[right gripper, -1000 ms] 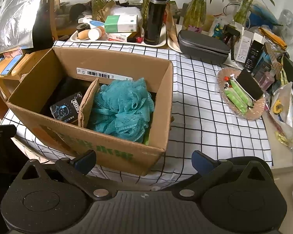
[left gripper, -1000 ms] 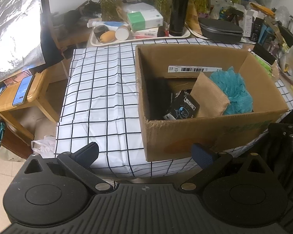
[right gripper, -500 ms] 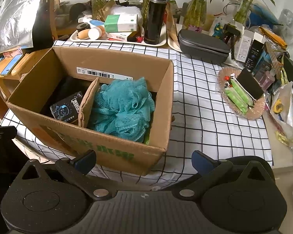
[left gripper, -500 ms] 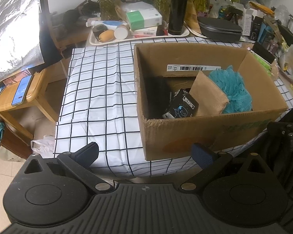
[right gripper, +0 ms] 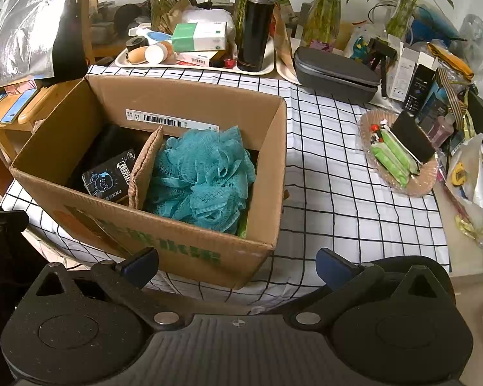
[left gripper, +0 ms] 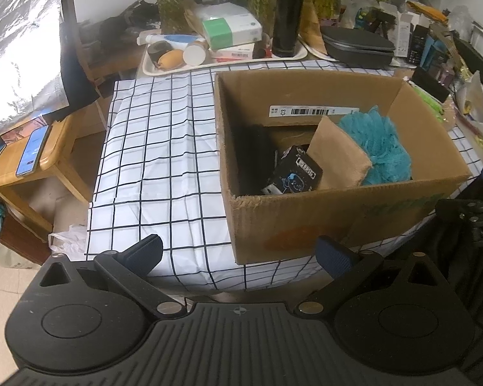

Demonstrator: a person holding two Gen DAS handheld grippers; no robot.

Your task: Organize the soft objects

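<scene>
A cardboard box (left gripper: 322, 222) (right gripper: 190, 251) stands on the checked tablecloth. Inside, a teal mesh bath pouf (left gripper: 380, 144) (right gripper: 203, 177) fills the right part, a tan square pad (left gripper: 338, 154) (right gripper: 145, 167) stands upright beside it, and a black packet with a cartoon print (left gripper: 296, 173) (right gripper: 109, 180) lies to the left. My left gripper (left gripper: 240, 254) hangs open before the box's near wall, holding nothing. My right gripper (right gripper: 238, 263) is open too, in front of the box's near right corner.
A checked tablecloth (left gripper: 157, 160) (right gripper: 344, 199) covers the table. At the back stand a tray (left gripper: 222, 61), a black flask (left gripper: 288, 13) (right gripper: 256, 25) and a grey case (right gripper: 335, 74). A basket of green packets (right gripper: 399, 157) sits right. A wooden side table with a phone (left gripper: 32, 151) is at left.
The left wrist view has shifted slightly, so the box sits a little further left and closer. Both grippers stay open and the box contents have not moved.
</scene>
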